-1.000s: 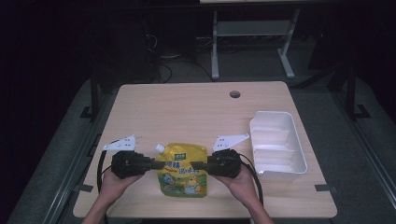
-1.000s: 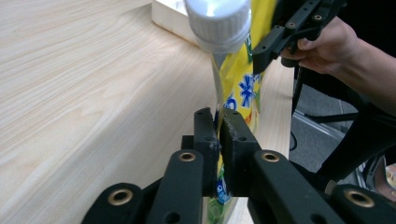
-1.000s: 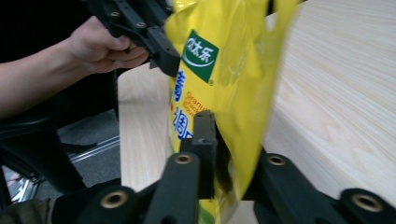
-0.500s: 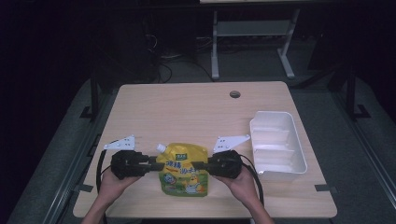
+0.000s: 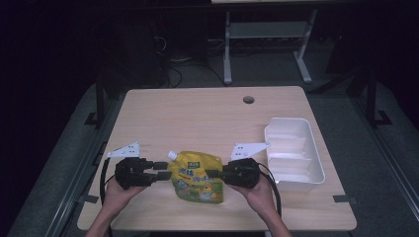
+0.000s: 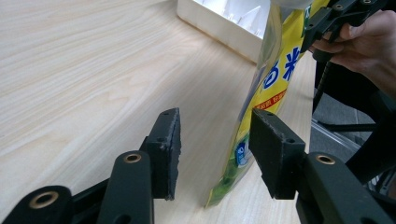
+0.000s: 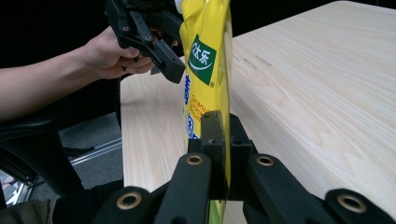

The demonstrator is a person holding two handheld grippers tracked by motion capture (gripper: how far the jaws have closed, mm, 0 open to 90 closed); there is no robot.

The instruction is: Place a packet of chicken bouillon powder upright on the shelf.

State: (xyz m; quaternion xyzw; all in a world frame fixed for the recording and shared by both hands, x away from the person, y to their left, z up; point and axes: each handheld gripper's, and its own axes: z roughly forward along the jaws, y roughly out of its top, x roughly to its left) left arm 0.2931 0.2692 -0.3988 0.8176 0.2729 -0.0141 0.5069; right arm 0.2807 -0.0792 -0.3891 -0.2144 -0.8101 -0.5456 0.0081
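Evidently soft and floppy, the yellow printed plastic spout pouch [image 5: 196, 177] stands near the table's [image 5: 207, 116] front edge, pinched at its flat side seam by the right gripper [image 7: 223, 140], while the left gripper [image 6: 212, 144], jaws just opening, straddles the opposite seam unpressed.

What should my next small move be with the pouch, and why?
Probably carry the yellow pouch toward the white tray with the right gripper, which is clamped on its edge. The left gripper has just been opening, its pads off the pouch's edge, so ease it away first.
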